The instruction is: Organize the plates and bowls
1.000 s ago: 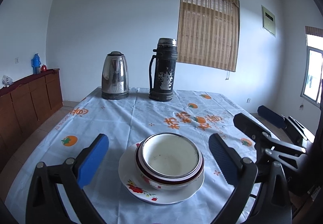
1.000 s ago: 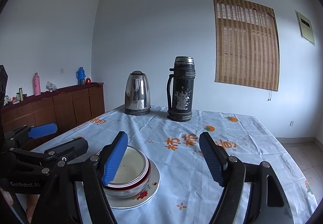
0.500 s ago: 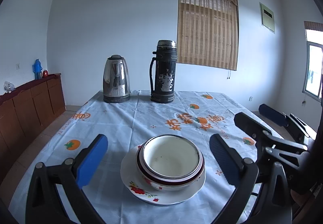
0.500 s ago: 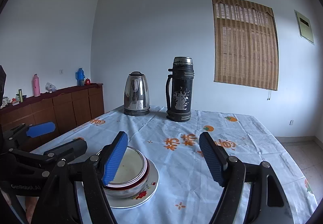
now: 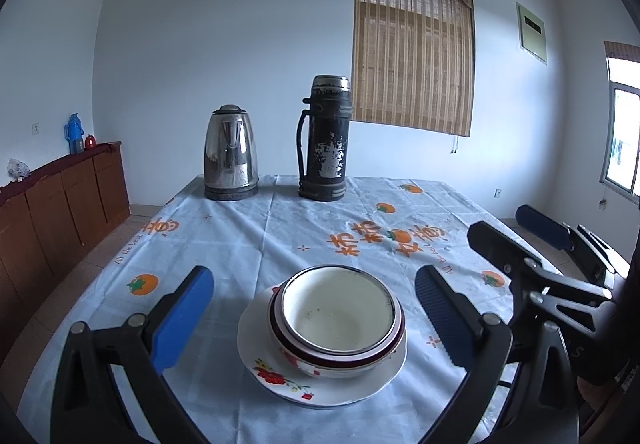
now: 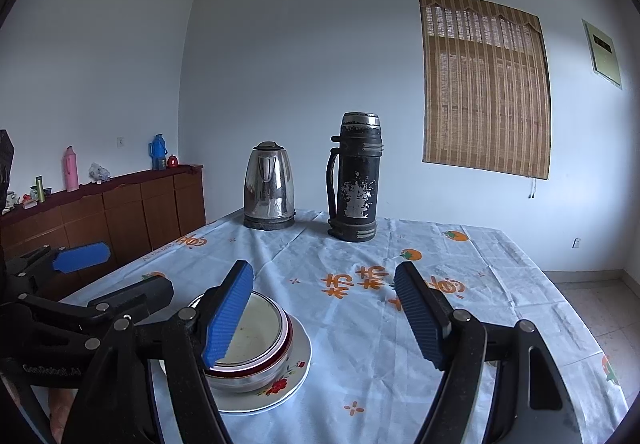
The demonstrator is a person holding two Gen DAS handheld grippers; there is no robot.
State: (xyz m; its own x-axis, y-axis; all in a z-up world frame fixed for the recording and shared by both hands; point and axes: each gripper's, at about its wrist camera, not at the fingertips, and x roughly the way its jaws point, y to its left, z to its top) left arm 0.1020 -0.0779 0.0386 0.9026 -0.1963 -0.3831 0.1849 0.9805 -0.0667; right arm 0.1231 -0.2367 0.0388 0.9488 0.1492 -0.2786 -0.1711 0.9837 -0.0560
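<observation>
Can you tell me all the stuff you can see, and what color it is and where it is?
bowls: two nested, white with dark red rim, on the plate
plate: one, white with red flowers, near end of the table
kettle: one, silver, far end of the table
flask: one, black and worn, right of the kettle
tablecloth: one, pale blue with orange prints, over the table
sideboard: one, brown, along the left wall
blind: one, tan, on the back wall
left gripper: blue pads, open, either side of the bowls
right gripper: blue pads, open, right of the bowls
</observation>
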